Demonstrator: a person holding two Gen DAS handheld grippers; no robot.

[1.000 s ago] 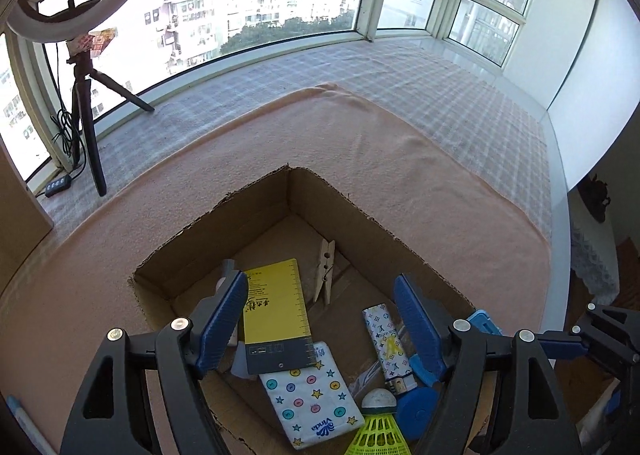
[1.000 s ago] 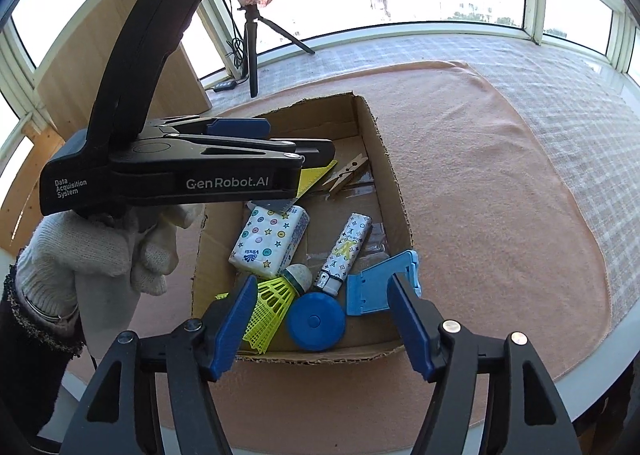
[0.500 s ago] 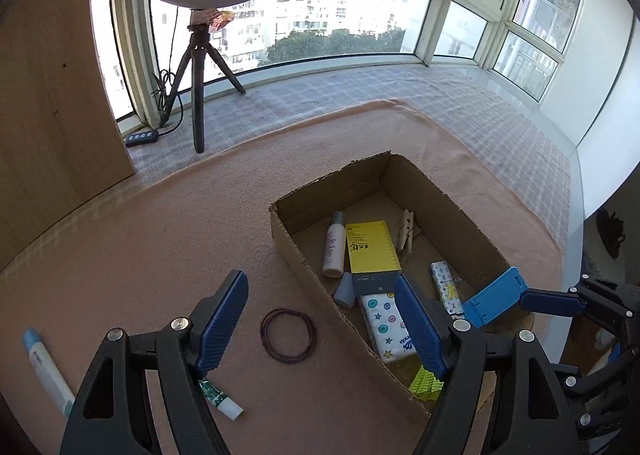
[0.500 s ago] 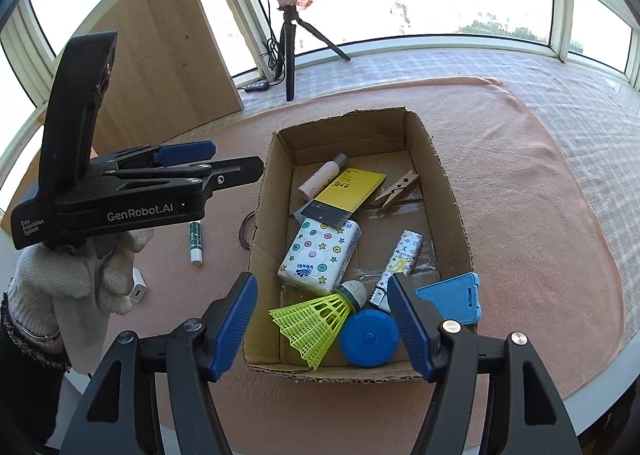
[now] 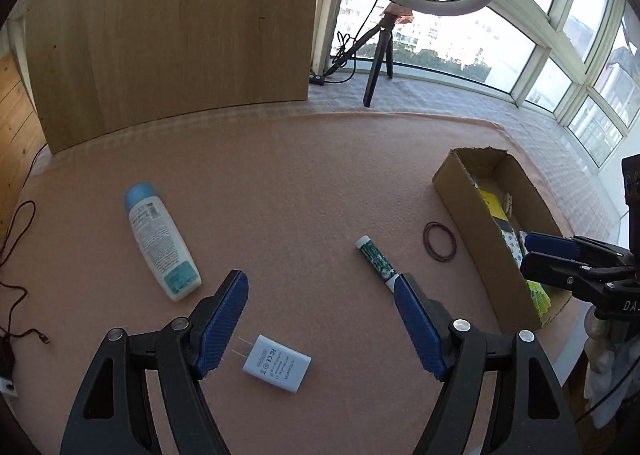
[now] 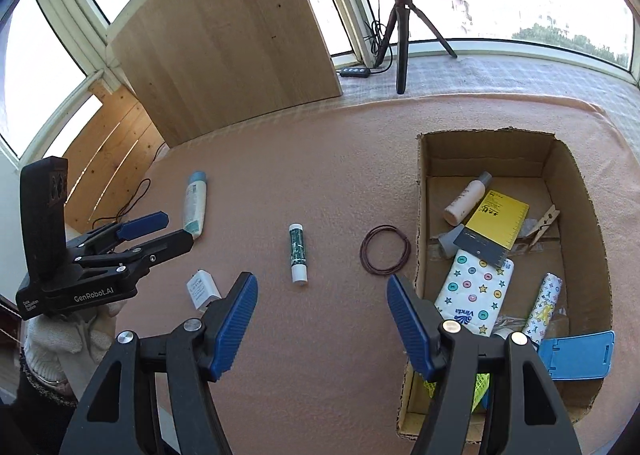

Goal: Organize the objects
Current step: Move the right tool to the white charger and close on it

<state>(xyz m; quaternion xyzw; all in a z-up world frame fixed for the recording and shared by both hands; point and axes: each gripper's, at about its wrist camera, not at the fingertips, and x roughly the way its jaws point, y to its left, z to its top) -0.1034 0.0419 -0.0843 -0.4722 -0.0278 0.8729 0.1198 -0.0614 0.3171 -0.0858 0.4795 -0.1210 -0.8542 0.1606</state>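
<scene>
Both claws wide apart and empty over a pink felt-covered table, loose items beside an open cardboard box

Left wrist view: left claw (image 5: 320,319) spread wide, gripping nothing, above a white two-pin charger plug (image 5: 276,363) lying flat on the table (image 5: 280,175); white lotion bottle with blue cap (image 5: 160,241) lying to the left, green patterned tube with white cap (image 5: 376,263) and dark rubber-band loop (image 5: 440,241) to the right, brown cardboard box (image 5: 472,231) beyond them. Right wrist view: right claw (image 6: 320,319) also spread, nothing between the blue pads, over bare felt between the green tube (image 6: 297,253) and the box (image 6: 420,191); inside the box a star-printed tissue pack (image 6: 476,291), yellow card (image 6: 498,223), wooden clothespin (image 6: 544,223), small cream bottle (image 6: 466,199), blue phone stand (image 6: 576,355)
</scene>
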